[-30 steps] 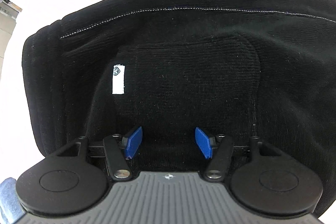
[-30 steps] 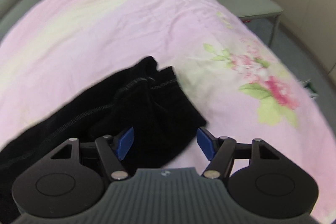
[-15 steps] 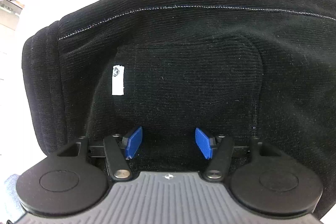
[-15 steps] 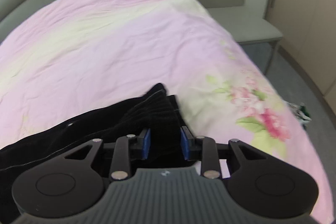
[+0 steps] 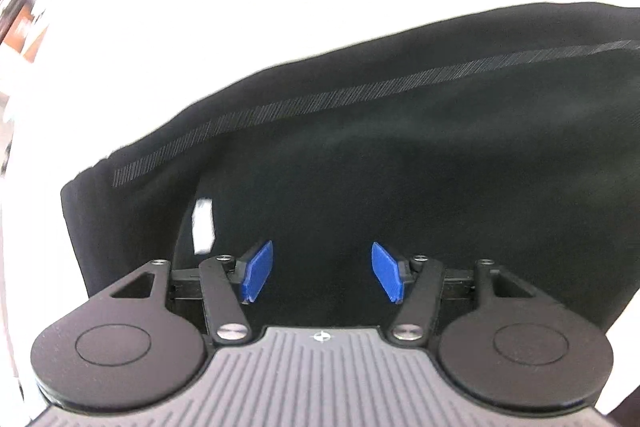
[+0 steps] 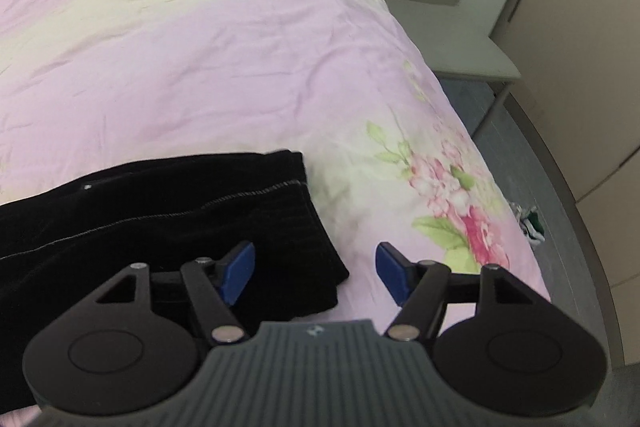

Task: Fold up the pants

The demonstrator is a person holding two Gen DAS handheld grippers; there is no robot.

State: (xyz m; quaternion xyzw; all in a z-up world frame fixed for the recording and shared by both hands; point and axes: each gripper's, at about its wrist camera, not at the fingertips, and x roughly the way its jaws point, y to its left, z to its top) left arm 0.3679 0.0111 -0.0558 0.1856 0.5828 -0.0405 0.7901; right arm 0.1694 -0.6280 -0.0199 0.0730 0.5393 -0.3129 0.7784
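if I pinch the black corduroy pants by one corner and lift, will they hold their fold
Probably not. The black corduroy pants look soft and limp, so unpinched layers would likely droop open. The ribbed fabric should grip the blue pads rather than slip. On the pink floral bedsheet, pushing would likely bunch them.

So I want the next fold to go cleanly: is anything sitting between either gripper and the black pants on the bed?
Nothing visible does. The left gripper hangs open right over the black pants, and the right gripper, jaws just reopened, is over their edge, with only bare pink bedspread around.
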